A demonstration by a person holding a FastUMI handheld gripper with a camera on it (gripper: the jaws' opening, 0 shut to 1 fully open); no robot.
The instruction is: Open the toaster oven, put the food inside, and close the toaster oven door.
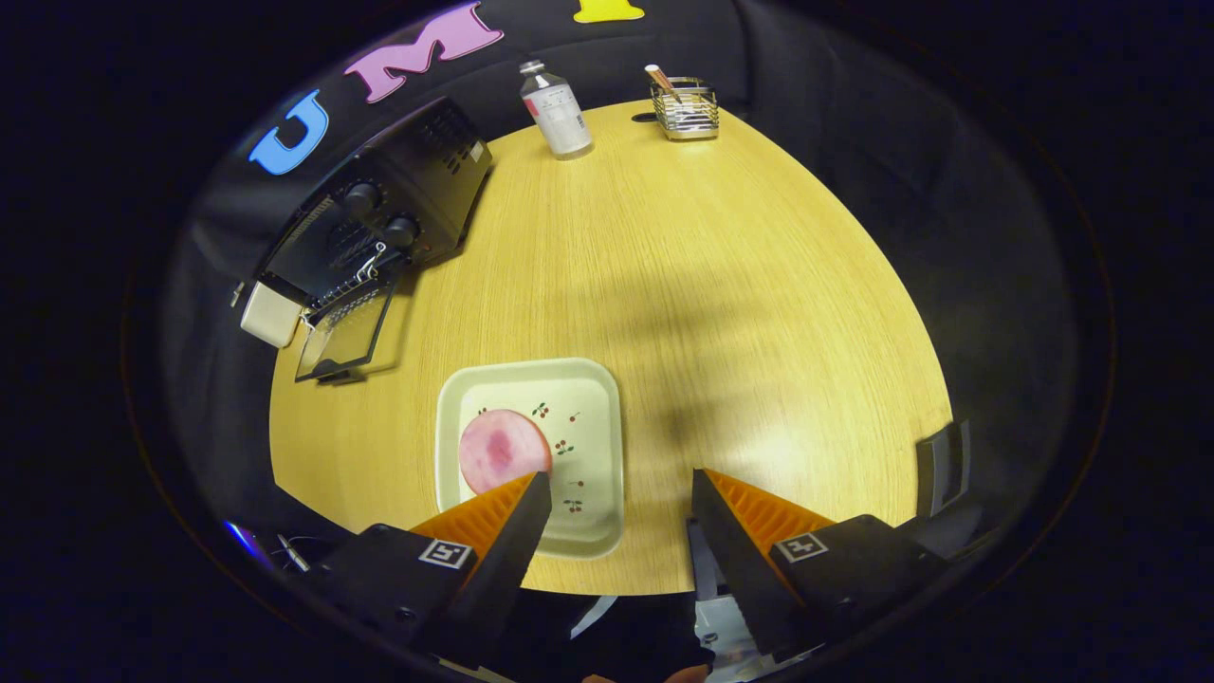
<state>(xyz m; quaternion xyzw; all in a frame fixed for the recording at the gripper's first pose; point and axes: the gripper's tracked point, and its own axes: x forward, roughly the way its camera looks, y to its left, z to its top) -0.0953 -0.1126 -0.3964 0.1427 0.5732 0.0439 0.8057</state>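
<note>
I held my gripper (621, 489) above the near edge of the round wooden table (721, 285), its two fingers spread wide apart and grasping nothing. Just ahead of the left finger sat a pale square plate (588, 398) with small cherry prints, and on its near-left part lay the food (503, 448), a round pink slice whose near edge was hidden behind that finger's tip. The plate's right rim reached into the gap between the fingers, while the right finger stood over bare tabletop, well apart from the plate. Beyond the plate and off to the left, at the table's edge, stood the black toaster oven (398, 204), two knobs on its front panel facing me. Its glass door (343, 332) hung open, folded down toward the table, and a wire rack showed at the mouth of the oven. I could not tell whether anything lay inside. On the far side of the table, well apart from everything else, a clear bottle (557, 112) with a label stood upright, and near it, to its right, a small wire basket (685, 109) held something I could not make out.
</note>
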